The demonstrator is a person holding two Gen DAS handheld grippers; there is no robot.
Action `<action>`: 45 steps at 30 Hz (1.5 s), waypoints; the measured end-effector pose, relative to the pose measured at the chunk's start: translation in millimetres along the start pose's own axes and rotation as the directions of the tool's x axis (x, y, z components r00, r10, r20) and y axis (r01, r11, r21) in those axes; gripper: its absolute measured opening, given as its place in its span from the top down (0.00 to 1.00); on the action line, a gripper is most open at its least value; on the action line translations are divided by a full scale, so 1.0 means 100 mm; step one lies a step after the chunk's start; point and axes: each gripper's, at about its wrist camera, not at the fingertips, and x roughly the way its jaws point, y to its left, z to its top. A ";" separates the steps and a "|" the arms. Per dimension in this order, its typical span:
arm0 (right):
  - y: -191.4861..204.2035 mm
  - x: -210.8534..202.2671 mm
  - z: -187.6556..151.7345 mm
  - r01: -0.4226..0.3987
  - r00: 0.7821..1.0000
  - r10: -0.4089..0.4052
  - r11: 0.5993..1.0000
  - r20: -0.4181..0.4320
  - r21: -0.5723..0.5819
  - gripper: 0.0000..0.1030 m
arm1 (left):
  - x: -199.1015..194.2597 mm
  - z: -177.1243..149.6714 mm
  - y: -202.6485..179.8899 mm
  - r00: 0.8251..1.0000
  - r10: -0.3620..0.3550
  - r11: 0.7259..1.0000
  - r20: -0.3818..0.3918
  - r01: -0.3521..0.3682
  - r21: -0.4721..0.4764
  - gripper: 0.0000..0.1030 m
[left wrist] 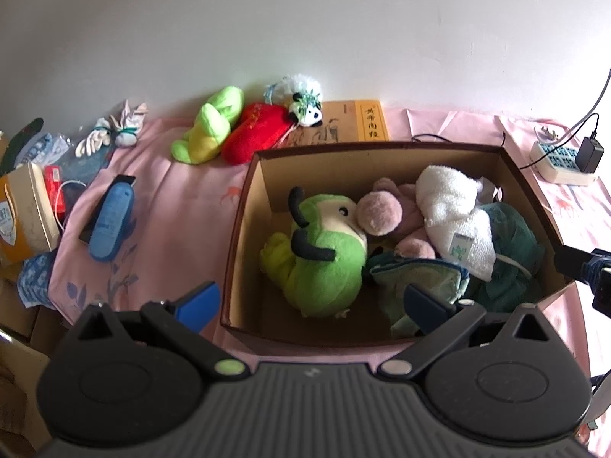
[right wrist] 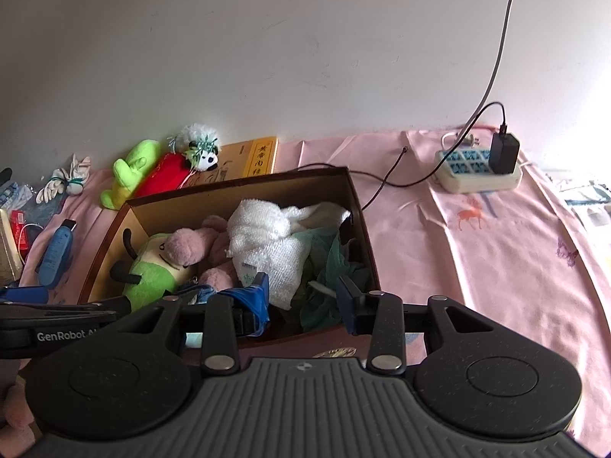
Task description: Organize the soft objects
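Cardboard box point(left wrist: 244, 236) holds 4 soft items; both the left gripper point(left wrist: 311, 303) and right gripper point(right wrist: 301, 290) hover spread, empty. Risk (judged): reaching for the red plush point(left wrist: 254, 135) beyond could snag the box rim and shift it

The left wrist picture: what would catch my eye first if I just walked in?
Probably the open cardboard box in the middle of the pink cloth, stuffed with a green plush toy, a pink plush toy and a white towel. Behind it, against the wall, a lime-green plush, a red plush and a little panda still lie outside. The left claw hangs open at the box's near edge.
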 end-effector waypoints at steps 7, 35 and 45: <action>-0.03 0.02 -0.03 -0.009 0.998 0.011 1.000 -0.066 0.021 0.79 | 0.04 -0.04 0.00 0.997 -0.008 1.000 -0.071 0.008 0.004 0.01; 0.10 -0.14 -0.43 -0.117 0.975 0.101 0.990 -0.199 -0.072 0.78 | -0.08 -0.55 -0.05 0.986 0.067 0.997 -0.150 -0.071 -0.020 0.01; 0.01 -0.23 -0.53 -0.173 0.967 0.149 0.980 -0.208 -0.103 0.78 | -0.13 -0.71 -0.17 0.980 0.062 0.996 -0.187 -0.072 -0.047 0.01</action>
